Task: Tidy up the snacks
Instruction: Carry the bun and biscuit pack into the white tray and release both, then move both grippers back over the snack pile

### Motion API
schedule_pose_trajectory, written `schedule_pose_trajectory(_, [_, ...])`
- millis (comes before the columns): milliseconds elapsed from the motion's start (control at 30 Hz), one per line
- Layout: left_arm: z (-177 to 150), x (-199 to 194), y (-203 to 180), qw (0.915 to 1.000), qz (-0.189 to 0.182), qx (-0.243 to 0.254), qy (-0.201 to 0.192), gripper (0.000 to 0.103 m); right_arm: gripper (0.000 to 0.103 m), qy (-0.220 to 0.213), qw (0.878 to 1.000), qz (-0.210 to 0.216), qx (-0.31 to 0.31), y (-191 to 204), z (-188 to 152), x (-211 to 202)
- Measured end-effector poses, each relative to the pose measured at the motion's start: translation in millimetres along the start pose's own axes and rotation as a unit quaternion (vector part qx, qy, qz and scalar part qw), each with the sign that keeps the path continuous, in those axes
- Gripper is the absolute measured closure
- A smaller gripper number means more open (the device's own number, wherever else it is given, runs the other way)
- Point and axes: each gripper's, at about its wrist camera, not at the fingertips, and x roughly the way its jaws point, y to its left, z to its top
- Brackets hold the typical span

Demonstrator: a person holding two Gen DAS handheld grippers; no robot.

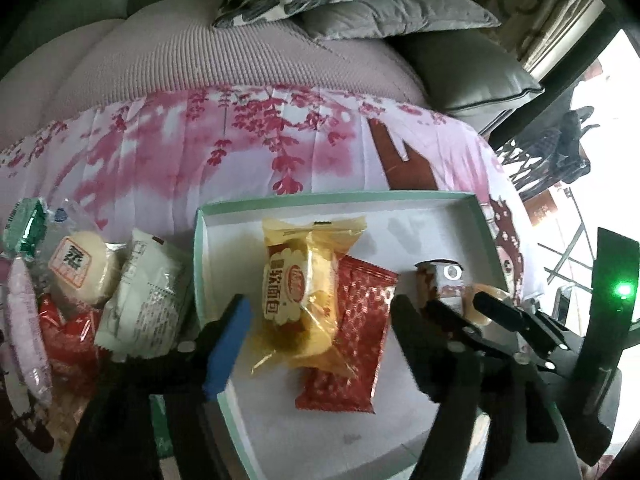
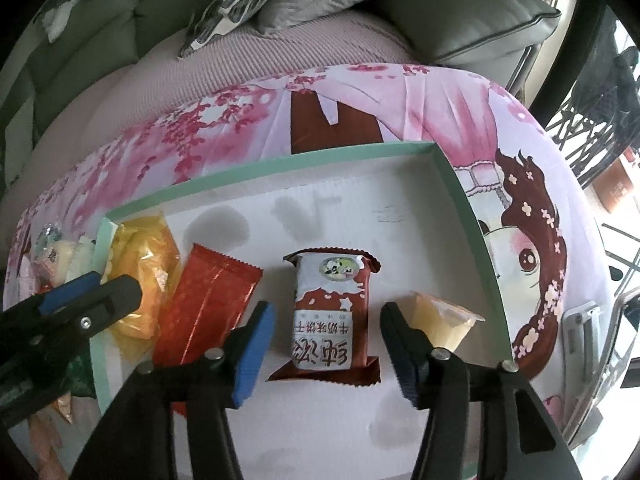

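Observation:
A white tray with a mint-green rim (image 1: pixel 336 199) (image 2: pixel 280 162) lies on a pink printed cloth. In it lie a yellow bread packet (image 1: pixel 304 292) (image 2: pixel 140 276), a red foil packet (image 1: pixel 352 340) (image 2: pixel 208 304), a brown-and-white biscuit packet (image 2: pixel 332 312) (image 1: pixel 440 280) and a pale jelly cup (image 2: pixel 444 324). My left gripper (image 1: pixel 320 336) is open, its jaws on either side of the bread packet. My right gripper (image 2: pixel 326 344) is open, its jaws on either side of the biscuit packet without touching it.
Left of the tray lies a pile of loose snacks: a round white bun (image 1: pixel 86 272), a white packet (image 1: pixel 144 300), a red packet (image 1: pixel 68 336), a pink packet (image 1: pixel 24 328) and a green one (image 1: pixel 24 224). Sofa cushions (image 1: pixel 360 4) lie behind.

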Motion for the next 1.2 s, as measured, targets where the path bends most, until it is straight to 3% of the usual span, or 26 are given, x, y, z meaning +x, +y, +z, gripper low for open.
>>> schedule_pose_trajectory(267, [-12,-41,15,0.9980,0.049,0.002,-0.039,0.007,0.016,-0.007,1.000,-0.005,-0.011,11,-11,-18])
schedule_pose_trajectory(433, [-26,-64,36,0.9939,0.088,0.010,-0.065,0.004,0.000,-0.015,1.000,-0.003,-0.020,23,-23,-26])
schedule_pose_trajectory(633, [-50,-87,72,0.9869,0.139,-0.003,-0.081,0.000,0.000,-0.015,0.999,0.004,-0.033,44,-40,-33])
schedule_pose_trajectory(867, [-85,-116,120,0.9749,0.194,-0.054,-0.096,0.000,0.000,-0.013,0.999,0.022,-0.043,77,-66,-40])
schedule_pose_trajectory(1033, [-106,-130,154,0.9713,0.193,-0.103,-0.094,0.000,0.000,-0.013,0.997,0.035,-0.068,110,-86,-43])
schedule_pose_trajectory(1200, [-118,-139,183,0.9640,0.217,-0.131,-0.081,0.000,0.000,-0.016,0.993,0.048,-0.105,144,-100,-47])
